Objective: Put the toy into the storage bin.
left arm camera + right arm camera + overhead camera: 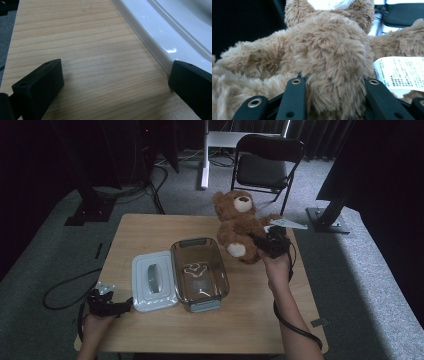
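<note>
teddy bear [239, 226] sat at the far right of the table [150, 227], just beyond and right of the clear container [199, 273], which served as the landmark. the right gripper [265, 245] had its jaws closed around a plush limb — fur bulged between them in the right gripper view. soft, light and squashy by the look of it, the bear would likely flop if lifted by a limb; the torso seemed the firmer hold. a sewn-in label [399, 72] lay beside the jaws, its print too small to read. left of the container, touching it, lay the white lid [152, 280]. the left gripper [112, 307] rested at the lid's near left corner, jaws wide apart and holding nothing — one tip just touching the rim.
</note>
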Demonstrator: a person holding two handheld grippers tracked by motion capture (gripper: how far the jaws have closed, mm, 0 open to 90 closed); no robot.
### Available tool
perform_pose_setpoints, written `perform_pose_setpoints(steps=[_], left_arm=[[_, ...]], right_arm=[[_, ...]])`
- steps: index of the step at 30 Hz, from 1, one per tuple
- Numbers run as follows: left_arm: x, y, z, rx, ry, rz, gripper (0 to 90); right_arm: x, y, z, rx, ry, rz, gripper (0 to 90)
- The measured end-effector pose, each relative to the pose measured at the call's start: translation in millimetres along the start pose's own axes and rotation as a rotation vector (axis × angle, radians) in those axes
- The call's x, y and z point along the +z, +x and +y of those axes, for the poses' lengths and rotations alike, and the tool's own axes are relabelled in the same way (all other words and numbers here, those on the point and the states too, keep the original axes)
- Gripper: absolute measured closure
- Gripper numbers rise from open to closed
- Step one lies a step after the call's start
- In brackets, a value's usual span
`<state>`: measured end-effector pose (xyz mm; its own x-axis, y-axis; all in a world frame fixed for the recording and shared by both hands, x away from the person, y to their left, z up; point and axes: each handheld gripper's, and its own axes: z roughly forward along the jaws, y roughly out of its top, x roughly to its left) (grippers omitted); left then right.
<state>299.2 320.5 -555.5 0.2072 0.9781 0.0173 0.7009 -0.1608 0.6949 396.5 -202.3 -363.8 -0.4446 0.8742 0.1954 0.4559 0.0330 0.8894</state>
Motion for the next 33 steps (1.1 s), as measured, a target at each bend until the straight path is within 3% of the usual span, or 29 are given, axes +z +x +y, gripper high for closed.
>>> perform_pose_setpoints(steps=[6,11,17,20,23,28,31,33], left_arm=[[0.0,0.0,0.0,0.0,0.0,0.0,0.5],[-0.1,0.0,0.0,0.0,0.002,-0.001,0.6],[0.0,0.1,0.1,-0.001,0.001,-0.002,0.5],[0.1,0.2,0.2,0.001,0.001,-0.002,0.6],[0.0,0.2,0.2,0.001,0.001,-0.002,0.6],[0.2,0.0,0.2,0.001,0.0,-0.002,0.6],[0.4,-0.3,0.2,0.0,-0.002,-0.002,0.5],[0.5,-0.6,0.2,-0.001,-0.002,-0.002,0.6]], right_arm=[[-12.5,39.9,9.6,-0.056,-0.041,0.111,67.4],[-13.7,68.4,9.3,-0.097,-0.041,0.181,67.3],[-7.0,95.4,-7.9,-0.111,-0.012,0.269,67.3],[-0.3,106.3,-23.8,-0.135,0.023,0.283,67.4],[9.9,110.8,-42.3,-0.158,0.084,0.279,67.3],[25.6,103.4,-73.7,-0.161,0.159,0.272,67.2],[22.1,100.5,-77.4,-0.216,0.167,0.274,67.0],[21.2,93.5,-77.0,-0.219,0.19,0.304,67.0]])
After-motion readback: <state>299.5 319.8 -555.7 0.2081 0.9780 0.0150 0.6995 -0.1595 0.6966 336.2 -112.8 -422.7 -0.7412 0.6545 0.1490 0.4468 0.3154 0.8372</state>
